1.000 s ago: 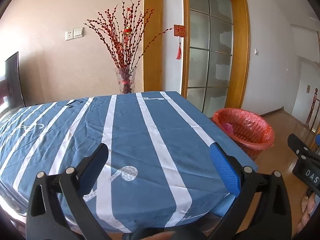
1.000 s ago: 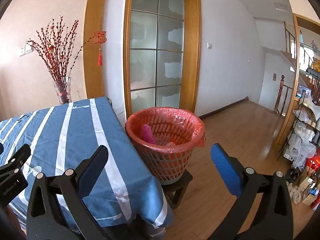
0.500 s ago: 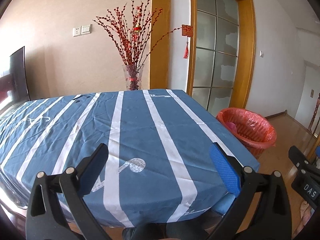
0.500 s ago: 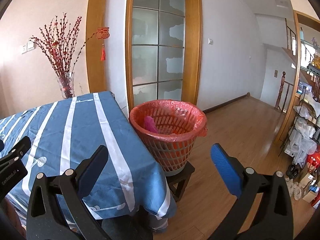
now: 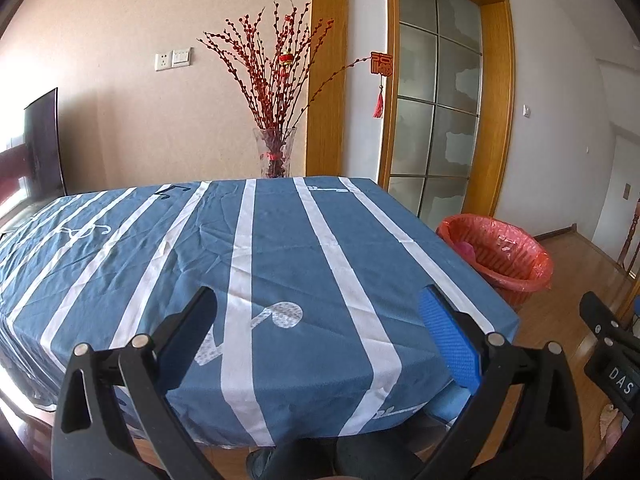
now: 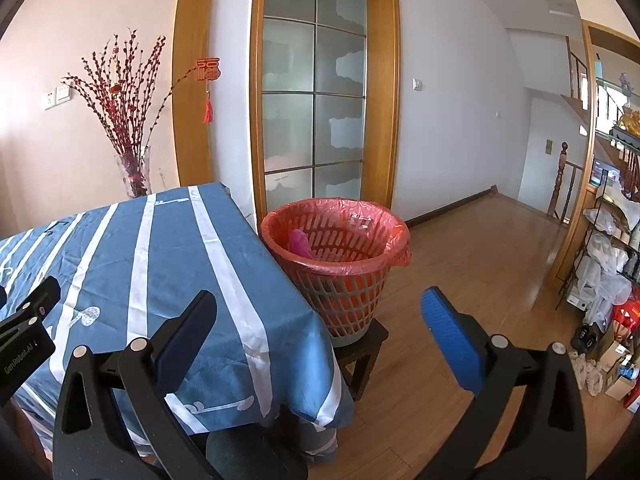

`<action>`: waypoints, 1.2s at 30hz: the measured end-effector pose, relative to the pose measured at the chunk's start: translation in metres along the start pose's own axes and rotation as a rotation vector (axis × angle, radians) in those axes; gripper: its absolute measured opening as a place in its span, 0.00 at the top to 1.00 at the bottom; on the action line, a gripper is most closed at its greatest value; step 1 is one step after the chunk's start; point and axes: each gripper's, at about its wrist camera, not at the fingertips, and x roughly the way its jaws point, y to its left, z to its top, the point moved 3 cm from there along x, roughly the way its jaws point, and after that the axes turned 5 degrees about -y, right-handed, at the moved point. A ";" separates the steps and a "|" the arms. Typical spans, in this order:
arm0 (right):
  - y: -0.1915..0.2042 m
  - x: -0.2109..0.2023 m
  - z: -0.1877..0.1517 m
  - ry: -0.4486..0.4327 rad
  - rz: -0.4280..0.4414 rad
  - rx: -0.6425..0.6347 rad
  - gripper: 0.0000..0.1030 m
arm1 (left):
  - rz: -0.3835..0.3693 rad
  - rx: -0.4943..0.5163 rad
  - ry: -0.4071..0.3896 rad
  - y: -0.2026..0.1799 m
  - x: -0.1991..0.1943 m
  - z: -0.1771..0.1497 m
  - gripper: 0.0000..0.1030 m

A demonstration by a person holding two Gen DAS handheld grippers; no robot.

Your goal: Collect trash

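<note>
A waste basket (image 6: 340,256) with a red plastic liner stands on a small dark stool beside the table's right edge; it also shows in the left wrist view (image 5: 500,252). A pink piece of trash (image 6: 300,242) lies inside it. My left gripper (image 5: 320,328) is open and empty, held over the near edge of the table with the blue striped cloth (image 5: 280,240). My right gripper (image 6: 320,328) is open and empty, off the table's right corner, short of the basket. No loose trash shows on the cloth.
A glass vase with red branches (image 5: 274,152) stands at the table's far edge. A wood-framed glass door (image 6: 316,112) is behind the basket. A wire shelf with bags and boxes (image 6: 608,256) stands at the right. Wooden floor (image 6: 480,260) lies beyond the basket.
Both grippers have pulled back and lifted slightly; the table and basket look a little farther away. Both stay open and empty.
</note>
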 end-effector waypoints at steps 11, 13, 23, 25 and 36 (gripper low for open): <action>0.002 0.000 -0.008 0.027 0.007 0.001 0.02 | -0.003 -0.007 0.021 0.001 -0.001 -0.006 0.04; 0.002 0.000 -0.008 0.030 0.008 0.001 0.02 | -0.003 -0.008 0.023 0.001 -0.001 -0.006 0.04; 0.003 0.000 -0.008 0.029 0.016 -0.005 0.02 | -0.003 -0.009 0.020 0.001 -0.001 -0.006 0.04; 0.004 0.000 -0.008 0.030 0.017 -0.005 0.02 | -0.004 -0.010 0.021 0.002 -0.001 -0.006 0.04; 0.003 0.002 -0.008 0.039 0.022 -0.007 0.02 | -0.005 -0.014 0.030 0.001 0.002 -0.006 0.04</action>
